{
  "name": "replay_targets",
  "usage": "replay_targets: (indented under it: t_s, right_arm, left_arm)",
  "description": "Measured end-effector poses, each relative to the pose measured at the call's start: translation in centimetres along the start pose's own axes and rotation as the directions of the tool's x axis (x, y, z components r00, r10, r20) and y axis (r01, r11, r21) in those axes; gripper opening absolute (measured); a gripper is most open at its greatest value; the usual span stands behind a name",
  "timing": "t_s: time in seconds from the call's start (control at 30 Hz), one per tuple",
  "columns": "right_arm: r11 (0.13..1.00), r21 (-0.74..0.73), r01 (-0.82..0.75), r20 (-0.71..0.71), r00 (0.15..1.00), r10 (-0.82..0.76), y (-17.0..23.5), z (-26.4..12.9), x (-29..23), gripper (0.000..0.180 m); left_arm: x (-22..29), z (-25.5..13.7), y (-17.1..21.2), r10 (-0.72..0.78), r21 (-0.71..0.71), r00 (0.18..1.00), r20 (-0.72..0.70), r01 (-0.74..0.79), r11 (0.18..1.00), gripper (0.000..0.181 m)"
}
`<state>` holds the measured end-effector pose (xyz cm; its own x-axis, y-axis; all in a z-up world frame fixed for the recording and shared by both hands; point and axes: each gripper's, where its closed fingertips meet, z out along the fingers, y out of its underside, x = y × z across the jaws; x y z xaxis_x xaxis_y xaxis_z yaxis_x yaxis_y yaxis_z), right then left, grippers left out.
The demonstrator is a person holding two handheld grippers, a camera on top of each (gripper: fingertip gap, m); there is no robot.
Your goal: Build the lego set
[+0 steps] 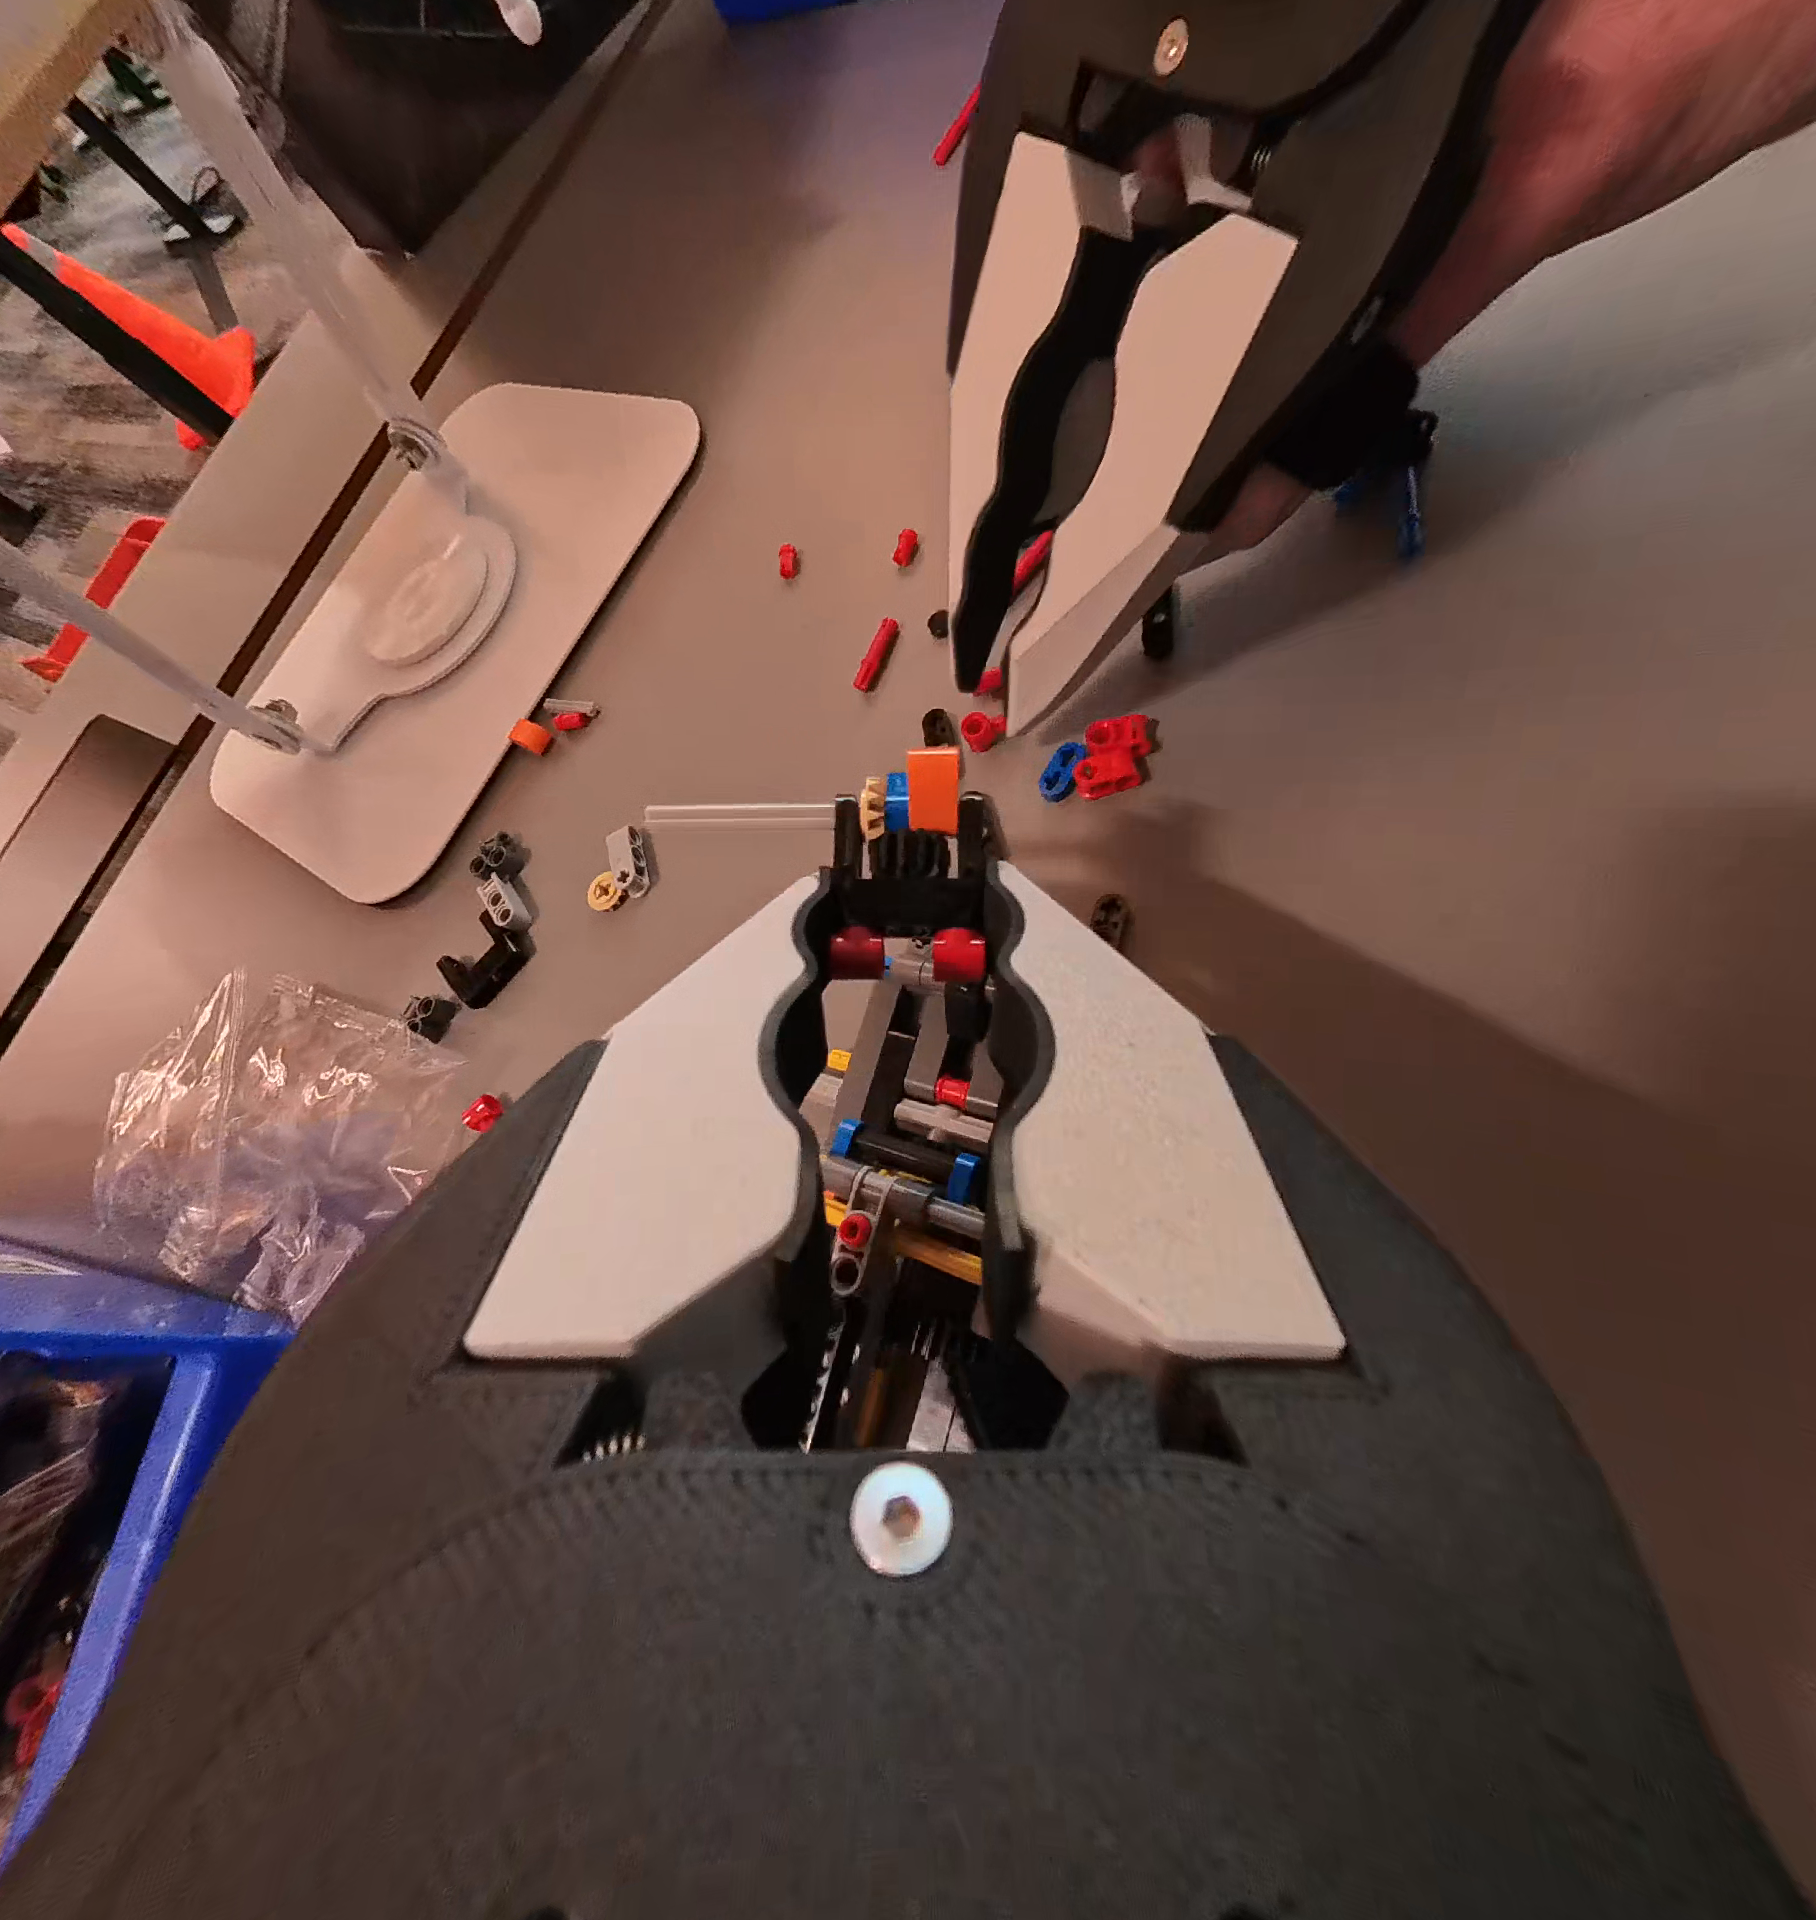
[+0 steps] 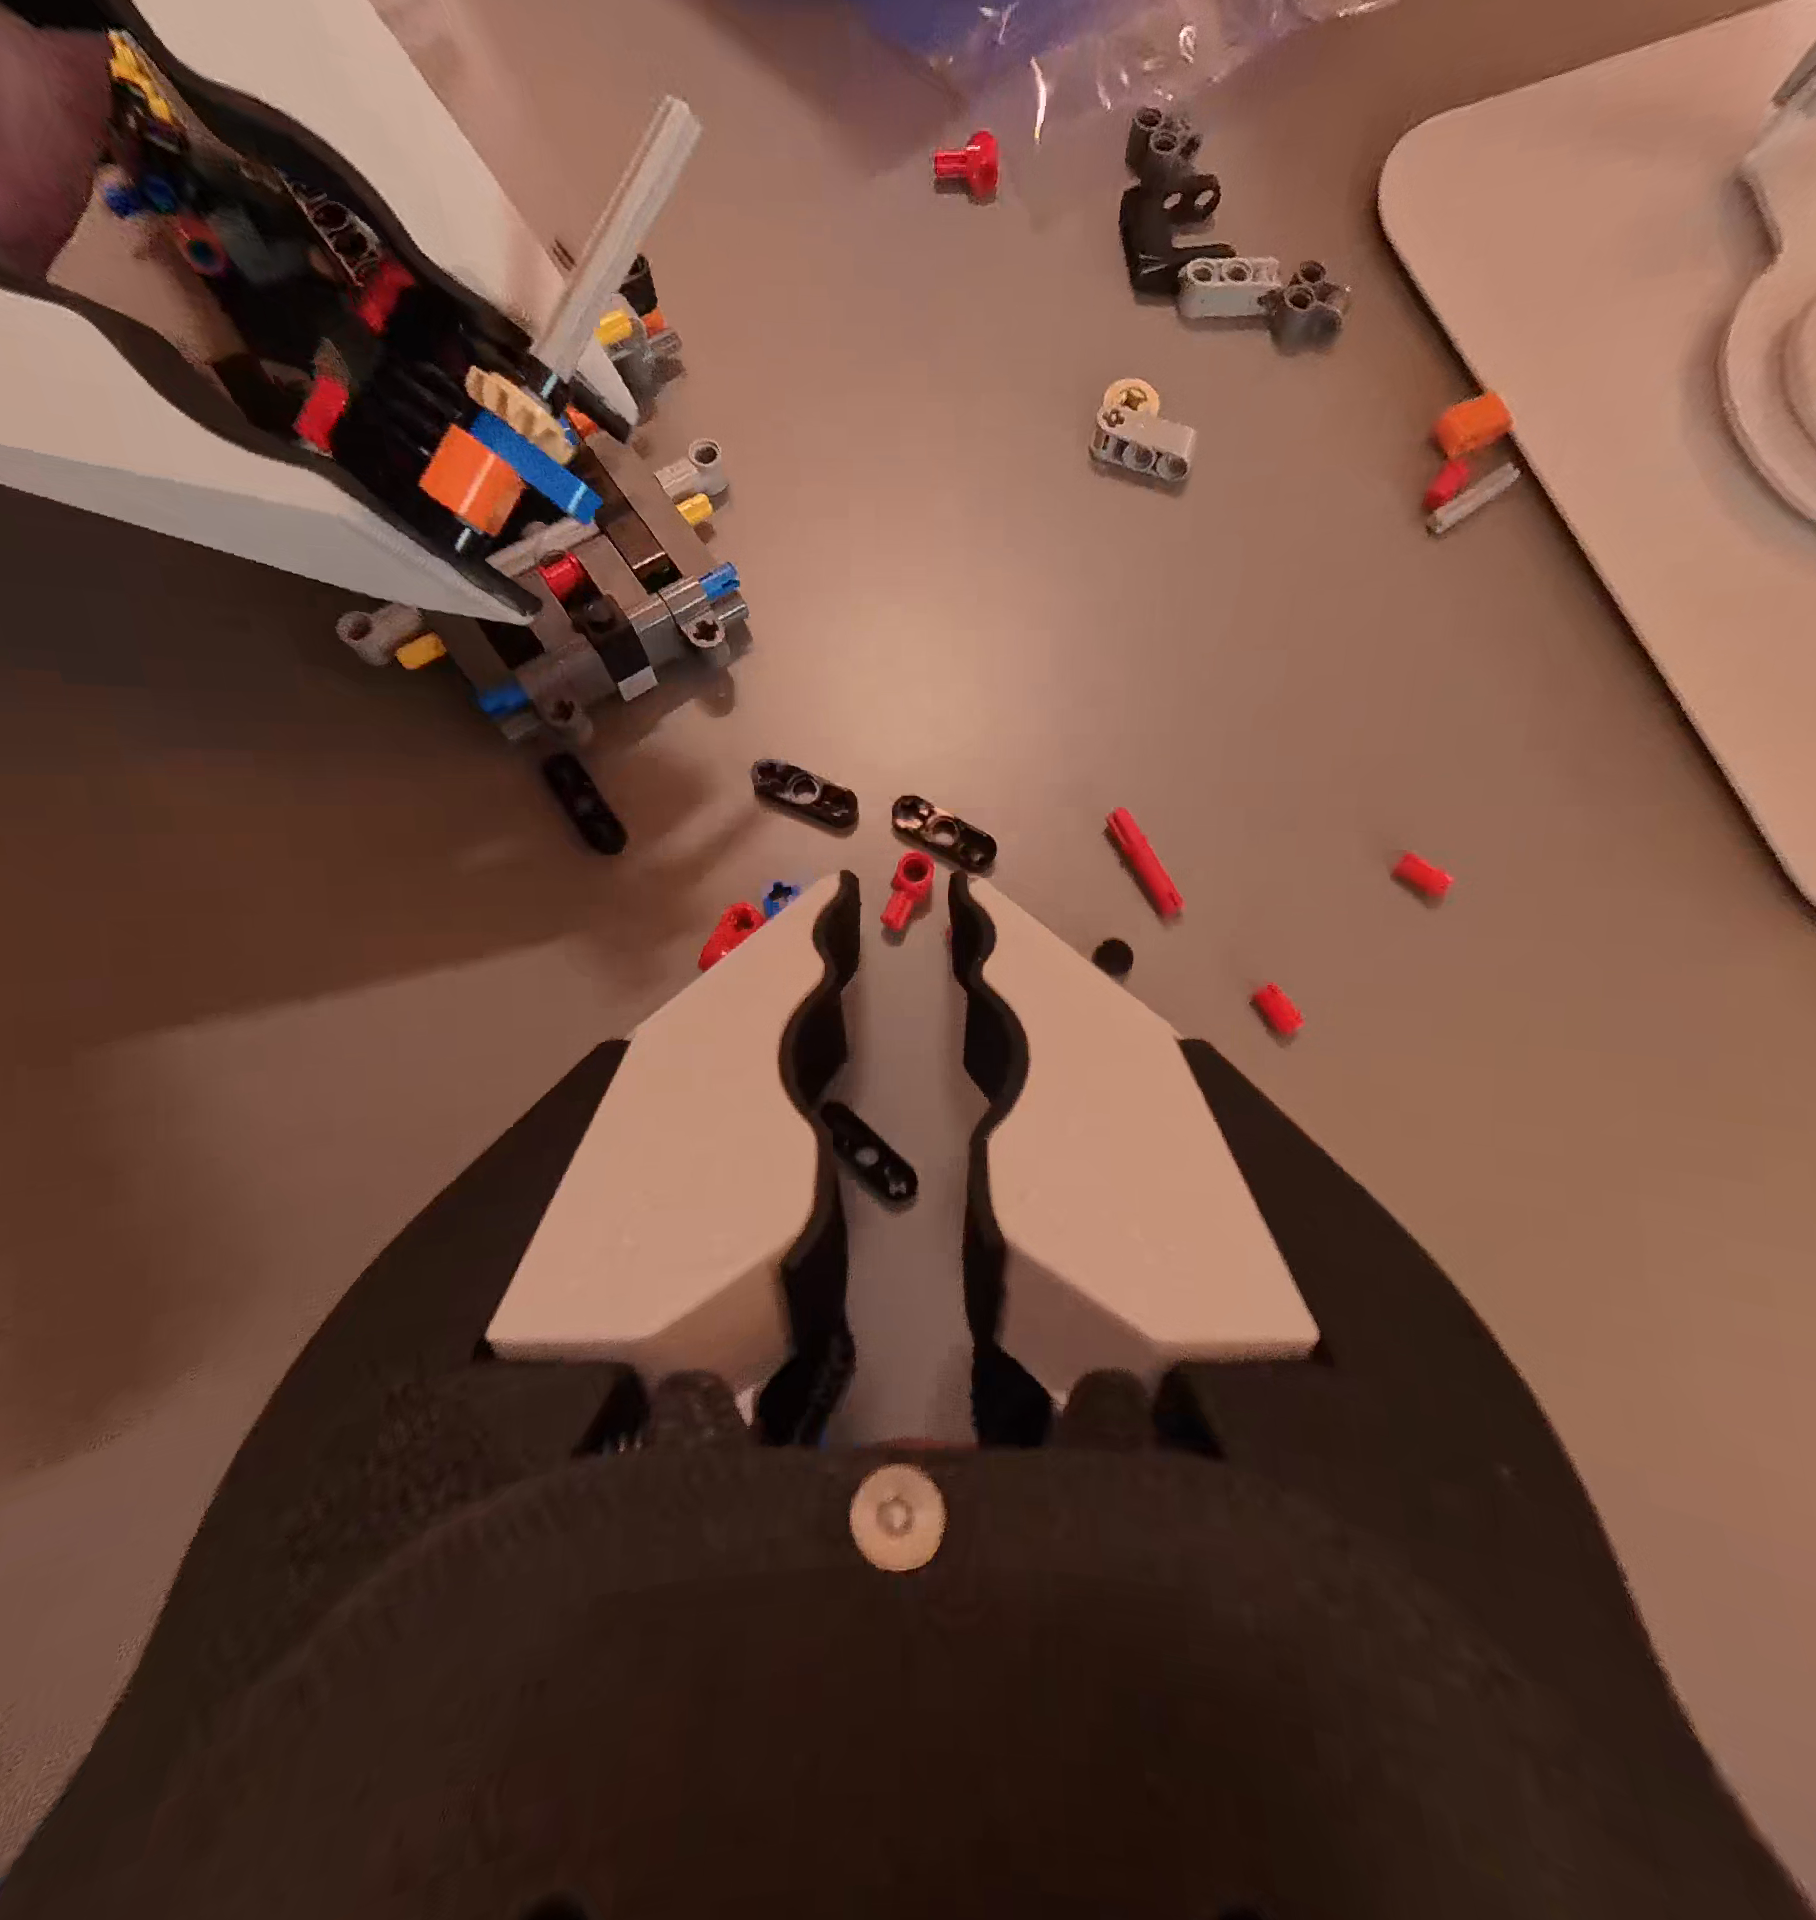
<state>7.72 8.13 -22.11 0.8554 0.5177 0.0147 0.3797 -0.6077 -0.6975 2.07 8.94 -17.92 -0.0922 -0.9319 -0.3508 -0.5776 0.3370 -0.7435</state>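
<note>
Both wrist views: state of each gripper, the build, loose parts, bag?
Left gripper: shut on the build.
Build: partly assembled, held by the left gripper, its far end at the table.
Right gripper: open, empty, tips either side of a red pin.
Black links: loose, flat on the table.
Plastic bag: crumpled, on the table.

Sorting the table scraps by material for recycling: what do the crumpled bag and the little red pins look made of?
The crumpled bag looks like thin clear plastic film: see-through, creased, with shiny glints. The red pins look like hard moulded plastic, smooth and slightly glossy, with crisp edges. Both are judged by look only.
</note>
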Motion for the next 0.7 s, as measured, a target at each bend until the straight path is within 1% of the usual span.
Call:
replay_targets:
  t_s: [0.1, 0.13, 0.23, 0.3, 0.37, 0.43, 0.53, 0.6, 0.7]
  right_arm:
    - [0.999, -0.032, 0.002, 0.013, 1.0, -0.002, 0.2, 0.8, 0.0, 0.012]
    - [0.999, -0.037, 0.008, 0.026, 1.0, -0.007, 0.3, 0.9, -0.1, 0.005]
    - [0.998, -0.043, 0.043, 0.061, 0.997, -0.04, 0.3, 0.9, -0.5, 0.005]
    - [0.996, -0.035, 0.086, 0.092, 0.992, -0.083, 0.3, 0.0, -1.0, 0.005]
    - [0.989, -0.018, 0.147, 0.134, 0.981, -0.143, 0.6, -1.8, -1.8, 0.004]
    - [0.969, 0.016, 0.248, 0.23, 0.942, -0.245, 1.0, -4.0, -4.1, 0.004]
    - [0.924, -0.036, 0.381, 0.301, 0.886, -0.353, 3.3, -5.1, -6.2, 0.005]
    - [0.908, -0.046, 0.417, 0.343, 0.86, -0.377, 4.3, -5.0, -7.1, 0.011]
    - [0.888, -0.082, 0.453, 0.352, 0.846, -0.4, 5.2, -4.4, -7.4, 0.019]
  left_arm:
    - [0.0, 0.2, 0.1, 0.002, 0.002, 1.0, -0.007, -0.002, 1.0, 0.025]
    - [0.0, 0.2, 0.1, 0.002, 0.005, 1.0, -0.009, -0.002, 1.0, 0.025]
    - [0.0, 0.3, 0.1, 0.0, 0.009, 1.0, -0.012, 0.0, 1.0, 0.025]
    - [0.1, 0.2, 0.0, 0.002, 0.016, 1.0, -0.016, -0.001, 1.0, 0.025]
    - [0.4, 0.0, -0.3, 0.001, 0.024, 1.0, -0.024, 0.0, 1.0, 0.025]
    - [1.0, -0.2, -0.6, 0.003, 0.029, 0.999, -0.044, -0.002, 1.0, 0.025]
    - [2.8, -0.2, -1.0, 0.003, 0.024, 0.994, -0.106, 0.0, 1.0, 0.025]
    - [3.8, 0.1, -1.0, 0.021, 0.016, 0.992, -0.123, -0.02, 1.0, 0.025]
    - [5.3, 0.4, -1.0, 0.028, 0.002, 0.989, -0.147, -0.028, 1.0, 0.025]
